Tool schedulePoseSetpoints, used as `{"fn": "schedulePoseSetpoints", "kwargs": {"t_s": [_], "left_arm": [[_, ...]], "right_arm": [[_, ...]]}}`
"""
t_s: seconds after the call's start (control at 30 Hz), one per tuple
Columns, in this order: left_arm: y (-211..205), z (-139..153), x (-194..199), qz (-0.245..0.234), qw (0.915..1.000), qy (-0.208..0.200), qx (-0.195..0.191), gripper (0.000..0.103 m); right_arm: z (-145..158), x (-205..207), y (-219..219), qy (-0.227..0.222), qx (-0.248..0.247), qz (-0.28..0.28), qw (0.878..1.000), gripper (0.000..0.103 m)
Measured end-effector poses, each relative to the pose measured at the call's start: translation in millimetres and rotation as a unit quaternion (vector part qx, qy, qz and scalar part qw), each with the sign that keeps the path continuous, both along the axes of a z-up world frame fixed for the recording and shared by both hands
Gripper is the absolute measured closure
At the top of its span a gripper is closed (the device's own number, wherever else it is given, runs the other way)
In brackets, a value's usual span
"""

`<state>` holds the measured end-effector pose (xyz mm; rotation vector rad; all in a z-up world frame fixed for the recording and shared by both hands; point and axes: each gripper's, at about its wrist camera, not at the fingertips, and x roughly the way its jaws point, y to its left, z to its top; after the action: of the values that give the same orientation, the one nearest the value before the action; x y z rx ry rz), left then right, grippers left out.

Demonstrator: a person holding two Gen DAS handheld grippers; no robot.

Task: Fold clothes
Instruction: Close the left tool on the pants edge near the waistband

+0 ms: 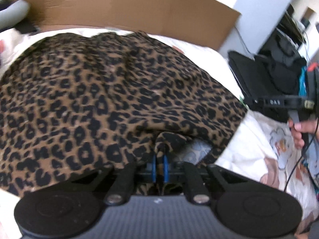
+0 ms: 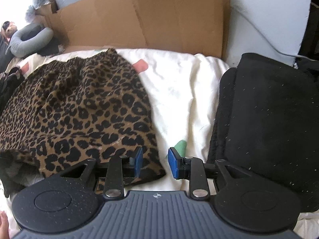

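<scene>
The left gripper (image 1: 159, 167) has a grey ribbed body, two round black discs at its sides, black link bars pinned with silver screws, and narrow fingers (image 1: 153, 169) with blue pads; the right gripper (image 2: 155, 162) is built alike, its black parts flecked with pale lint, a small round mark on the grey body; its fingers (image 2: 173, 163) bear blue pads; a thin black cable hangs below the hand (image 1: 299, 133).
</scene>
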<state>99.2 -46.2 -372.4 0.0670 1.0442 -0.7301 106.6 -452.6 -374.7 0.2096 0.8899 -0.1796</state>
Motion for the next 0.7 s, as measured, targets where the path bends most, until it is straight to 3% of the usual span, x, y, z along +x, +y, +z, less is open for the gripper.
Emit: {"fn": "schedulePoseSetpoints", "kwargs": {"t_s": [0.27,0.7], "left_arm": [[24,-4,5,0.044,0.9990,0.011,-0.004,0.094],[40,-15,4,0.067,0.9974,0.022,0.010,0.095]], "right_arm": [[-11,9,-11,0.012,-0.030,-0.016,0.999,0.068],[-25,22,28,0.023,-0.030,0.062,0.997,0.068]]}}
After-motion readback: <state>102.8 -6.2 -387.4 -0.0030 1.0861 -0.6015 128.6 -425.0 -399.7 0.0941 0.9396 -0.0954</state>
